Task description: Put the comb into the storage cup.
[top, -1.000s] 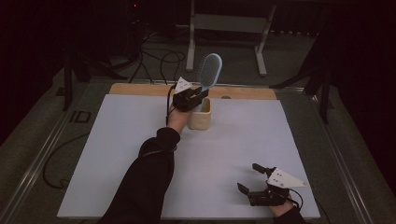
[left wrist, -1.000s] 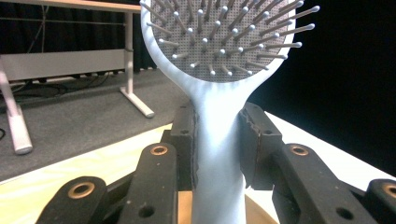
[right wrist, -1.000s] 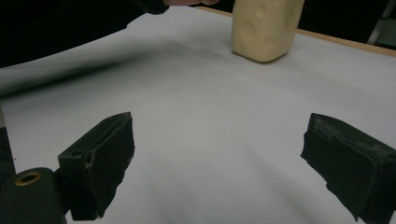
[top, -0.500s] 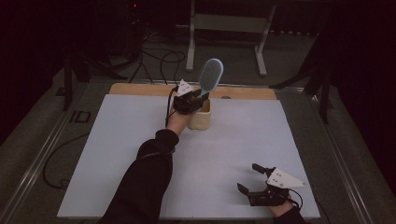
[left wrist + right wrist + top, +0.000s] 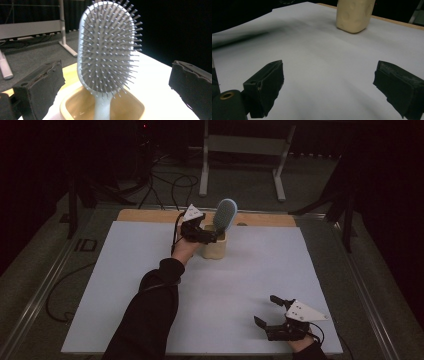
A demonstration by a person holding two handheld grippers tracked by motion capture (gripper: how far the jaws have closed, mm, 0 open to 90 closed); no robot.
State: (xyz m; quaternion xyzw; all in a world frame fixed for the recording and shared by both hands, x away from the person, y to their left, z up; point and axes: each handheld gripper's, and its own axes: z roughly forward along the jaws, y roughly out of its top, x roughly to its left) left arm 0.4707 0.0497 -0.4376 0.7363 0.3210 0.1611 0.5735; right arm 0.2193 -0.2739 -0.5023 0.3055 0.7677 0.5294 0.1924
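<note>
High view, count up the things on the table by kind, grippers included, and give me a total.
Hairbrush: 1, standing handle-down in the cup
Cream cup: 1
Grippers: 2, left gripper open beside the brush, its jaws having just been opening with nothing between the pads; right gripper open over the white sheet
Total: 4

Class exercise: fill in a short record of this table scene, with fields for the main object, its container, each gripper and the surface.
object: hairbrush, standing handle-down, bristles toward the left gripper
container: cream cup, near the table's far edge
left gripper: jaws just opened, wide apart either side of the hairbrush, not touching it
right gripper: open, holding nothing, near the front edge
surface: white sheet
</note>
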